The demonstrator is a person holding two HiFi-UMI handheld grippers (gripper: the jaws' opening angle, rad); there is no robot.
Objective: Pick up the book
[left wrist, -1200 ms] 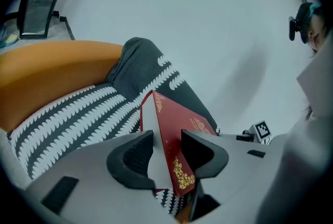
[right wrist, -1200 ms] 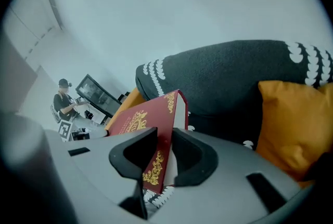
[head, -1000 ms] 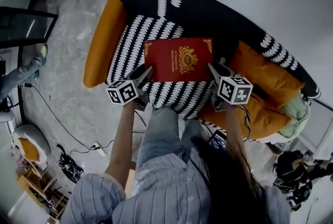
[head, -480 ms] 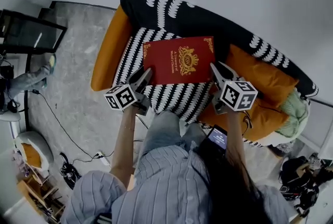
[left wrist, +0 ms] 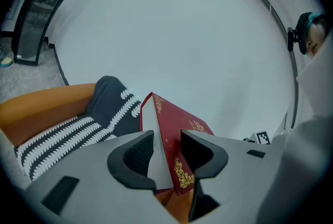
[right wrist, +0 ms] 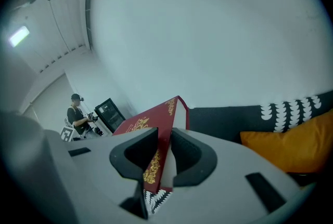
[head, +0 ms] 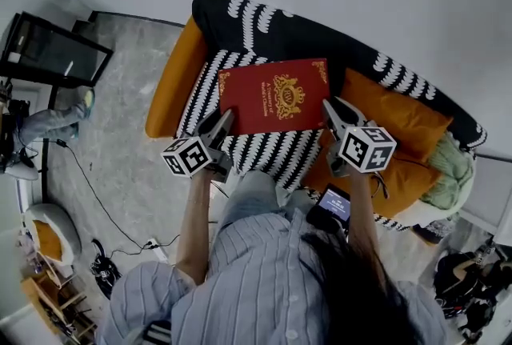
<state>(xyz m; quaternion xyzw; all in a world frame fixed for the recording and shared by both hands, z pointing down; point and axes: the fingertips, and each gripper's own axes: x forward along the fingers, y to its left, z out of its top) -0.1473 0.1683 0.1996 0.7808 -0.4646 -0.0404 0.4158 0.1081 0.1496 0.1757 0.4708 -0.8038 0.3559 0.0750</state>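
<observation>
You're mid-lift with the red book (head: 274, 94) pinched by the left gripper (head: 222, 121) fingers at 7 o'clock and the right gripper (head: 330, 110) fingers at 5 o'clock, so raise both hands evenly off the sofa (head: 280, 31).

One book (head: 274, 95); two grippers (head: 221, 122) (head: 331, 113); one patterned sofa (head: 272, 31).

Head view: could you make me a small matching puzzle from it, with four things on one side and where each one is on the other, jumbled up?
Things:
1. red book
2. left tool
3. right tool
4. orange cushion

Places:
A. shut on the book's near right corner
B. lying to the right of the book
C. held between both tools, over the sofa
D. shut on the book's near left corner

Pairs: 1-C, 2-D, 3-A, 4-B
</observation>
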